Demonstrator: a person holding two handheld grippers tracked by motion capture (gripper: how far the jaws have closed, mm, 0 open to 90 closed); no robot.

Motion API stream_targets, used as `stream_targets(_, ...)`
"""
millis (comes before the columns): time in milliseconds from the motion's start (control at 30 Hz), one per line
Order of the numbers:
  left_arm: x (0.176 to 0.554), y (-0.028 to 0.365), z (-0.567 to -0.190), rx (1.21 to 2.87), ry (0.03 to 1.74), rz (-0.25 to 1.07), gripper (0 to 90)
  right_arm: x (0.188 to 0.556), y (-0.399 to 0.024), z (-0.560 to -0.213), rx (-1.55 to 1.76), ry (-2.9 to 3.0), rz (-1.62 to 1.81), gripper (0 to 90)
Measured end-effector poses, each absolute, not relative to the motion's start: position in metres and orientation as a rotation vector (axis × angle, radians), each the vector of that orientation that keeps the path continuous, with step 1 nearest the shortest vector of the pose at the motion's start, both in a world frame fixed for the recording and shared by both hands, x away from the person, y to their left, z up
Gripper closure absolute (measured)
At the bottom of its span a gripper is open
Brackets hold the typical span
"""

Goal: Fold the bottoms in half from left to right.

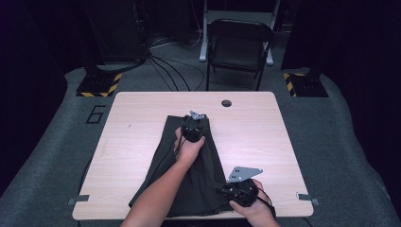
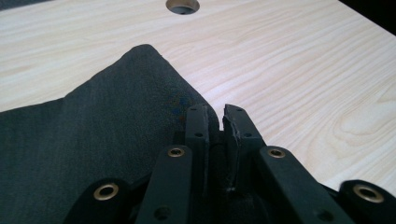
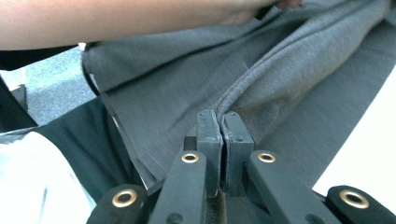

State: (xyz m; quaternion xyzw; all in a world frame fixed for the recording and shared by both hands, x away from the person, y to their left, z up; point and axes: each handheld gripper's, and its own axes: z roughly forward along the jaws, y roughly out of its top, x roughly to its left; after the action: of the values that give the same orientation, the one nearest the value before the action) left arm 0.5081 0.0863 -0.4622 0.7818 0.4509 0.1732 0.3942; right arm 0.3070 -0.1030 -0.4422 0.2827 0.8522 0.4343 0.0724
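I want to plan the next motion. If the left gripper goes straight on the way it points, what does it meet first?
Probably nothing soon: the left gripper sits at the cloth's far edge. Ahead lies bare table, with its hole further on, slightly left.

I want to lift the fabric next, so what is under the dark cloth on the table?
The dark cloth lies on the wooden table, with bare wood showing on both sides. Anything beneath its middle is covered. The right gripper pinches a fold; the left gripper sits at its far corner.

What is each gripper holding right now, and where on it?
Both hold the dark cloth. The right gripper is shut on a raised fold near its near edge; the left gripper pinches the edge by the far corner.
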Motion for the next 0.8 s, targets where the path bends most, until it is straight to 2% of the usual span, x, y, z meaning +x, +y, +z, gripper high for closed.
stream_targets(167, 0.515, 0.081, -0.479, 1.954, 1.199, 0.373, 80.0, 0.308, -0.109, -0.457, 0.920, 2.569, 1.231, 87.1)
stream_targets(333, 0.518, 0.069, -0.494, 2.044, 1.163, 0.410, 78.9, 0.309, -0.107, -0.469, 0.921, 2.601, 1.104, 86.9)
stream_targets(500, 0.522, 0.068, -0.502, 2.065, 1.146, 0.378, 76.9, 0.314, -0.105, -0.481, 0.915, 2.643, 1.006, 86.8)
stream_targets(667, 0.527, 0.069, -0.507, 2.077, 1.126, 0.321, 69.5, 0.316, -0.108, -0.489, 0.945, 2.658, 0.947, 86.7)
stream_targets(800, 0.524, 0.070, -0.500, 2.055, 1.114, 0.311, 58.4, 0.320, -0.113, -0.496, 0.993, 2.682, 0.929, 85.2)
